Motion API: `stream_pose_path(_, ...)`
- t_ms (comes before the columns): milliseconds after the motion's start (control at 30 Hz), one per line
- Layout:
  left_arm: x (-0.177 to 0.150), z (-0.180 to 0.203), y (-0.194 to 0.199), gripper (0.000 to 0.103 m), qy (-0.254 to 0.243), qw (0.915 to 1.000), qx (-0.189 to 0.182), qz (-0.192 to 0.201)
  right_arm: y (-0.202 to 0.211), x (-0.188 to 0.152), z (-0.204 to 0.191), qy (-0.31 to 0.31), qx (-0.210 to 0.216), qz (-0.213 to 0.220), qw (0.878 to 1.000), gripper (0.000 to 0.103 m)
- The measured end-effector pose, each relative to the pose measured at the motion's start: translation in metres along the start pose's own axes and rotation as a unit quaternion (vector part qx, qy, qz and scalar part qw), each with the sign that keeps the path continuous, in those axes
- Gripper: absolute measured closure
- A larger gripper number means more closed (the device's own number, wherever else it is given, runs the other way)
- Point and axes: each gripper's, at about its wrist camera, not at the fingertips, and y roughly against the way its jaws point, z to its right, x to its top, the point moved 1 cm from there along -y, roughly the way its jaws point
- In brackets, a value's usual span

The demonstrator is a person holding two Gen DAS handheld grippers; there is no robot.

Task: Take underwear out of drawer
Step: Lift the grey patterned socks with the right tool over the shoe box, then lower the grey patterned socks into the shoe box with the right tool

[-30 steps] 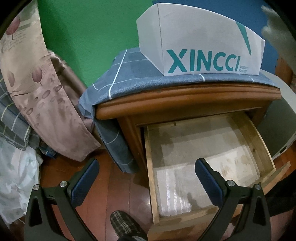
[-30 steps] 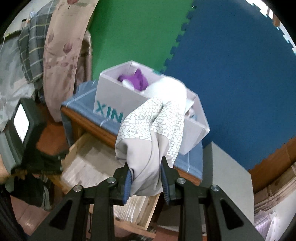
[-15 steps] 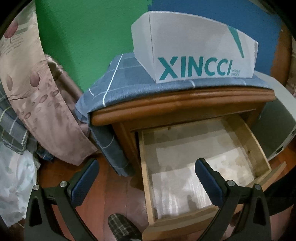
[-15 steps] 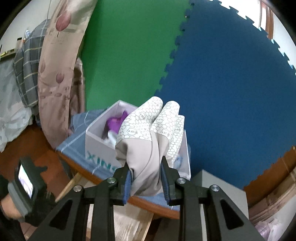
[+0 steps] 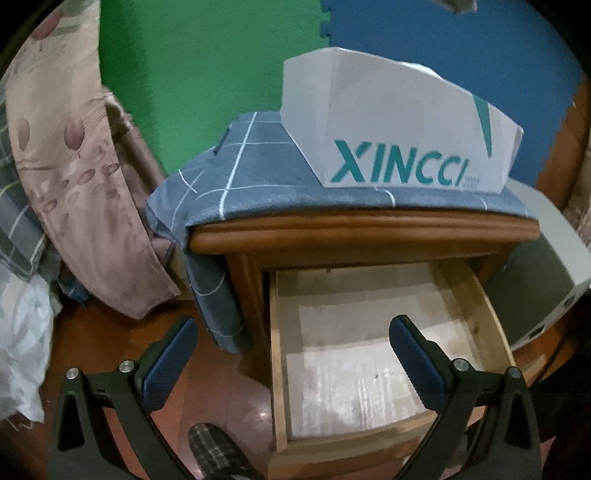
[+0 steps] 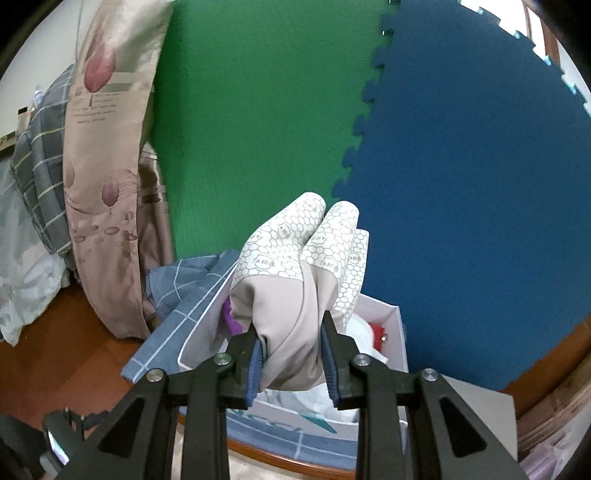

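In the right wrist view my right gripper (image 6: 291, 350) is shut on beige underwear (image 6: 295, 295) with a honeycomb-printed waistband, held up above the white XINCCI box (image 6: 388, 325), which holds purple, white and red items. In the left wrist view my left gripper (image 5: 291, 350) stands open with nothing between its fingers, hovering over the pulled-out wooden drawer (image 5: 373, 354). Only a pale paper liner shows inside the drawer. The white box (image 5: 399, 133) sits on the nightstand top above it. A scrap of the underwear (image 5: 456, 4) shows at the top edge.
A grey checked cloth (image 5: 251, 173) covers the nightstand (image 5: 351, 232) and hangs down its left side. Pink patterned bedding (image 5: 77, 184) lies to the left. A grey-white appliance (image 5: 543, 273) stands at the right. Green and blue foam mats (image 6: 461, 184) line the wall. A slippered foot (image 5: 218, 458) is on the wooden floor.
My right gripper has risen with the underwear, from beside the box to above it. The left gripper has stayed over the drawer, its view shifting slightly.
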Motion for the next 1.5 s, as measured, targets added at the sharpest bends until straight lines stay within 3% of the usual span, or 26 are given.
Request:
stream_pose_path(267, 0.006, -0.006, 0.003, 0.001, 0.029, 0.9995, -0.015, 0.006, -0.049, 0.0, -0.01, -0.005, -0.007, -0.028, 1.0, 0.075)
stream_pose_path(367, 0.008, -0.009, 0.009, 0.001, 0.042, 0.9986, -0.021, 0.026, -0.063, -0.003, -0.011, -0.005, -0.018, -0.032, 0.999, 0.075)
stream_pose_path(533, 0.007, -0.009, 0.0, 0.001, 0.051, 0.9984, -0.023, 0.004, -0.087, -0.007, -0.009, -0.026, -0.015, -0.043, 0.999, 0.075)
stream_pose_path(1500, 0.003, 0.008, -0.019, 0.001, 0.012, 0.9995, -0.019, -0.023, -0.152, -0.016, -0.024, -0.058, 0.01, -0.063, 0.996, 0.075)
